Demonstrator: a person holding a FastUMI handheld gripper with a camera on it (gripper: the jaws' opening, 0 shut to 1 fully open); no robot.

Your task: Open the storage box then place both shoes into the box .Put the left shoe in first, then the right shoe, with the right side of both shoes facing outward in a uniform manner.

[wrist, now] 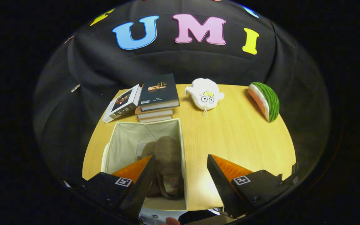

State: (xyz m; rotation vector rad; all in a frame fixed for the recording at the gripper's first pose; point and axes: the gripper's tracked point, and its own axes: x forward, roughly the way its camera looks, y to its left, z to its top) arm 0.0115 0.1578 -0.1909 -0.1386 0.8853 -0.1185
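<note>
An open cream fabric storage box (127, 140) stands on the wooden table (239, 137), just ahead of my left finger. Two brown fuzzy shoes (167, 159) lie inside it side by side, toes pointing away, against the box's right wall. My gripper (180, 159) is open and hovers above the box's near right corner. Its left finger (139, 181) hangs over the box interior and its right finger (220, 178) over bare table. Nothing is held between them.
A stack of books (158, 97) sits right behind the box, with a white book (122, 103) leaning beside it. A white plush toy (205, 93) lies at the back middle and a watermelon-slice plush (266, 100) at the back right.
</note>
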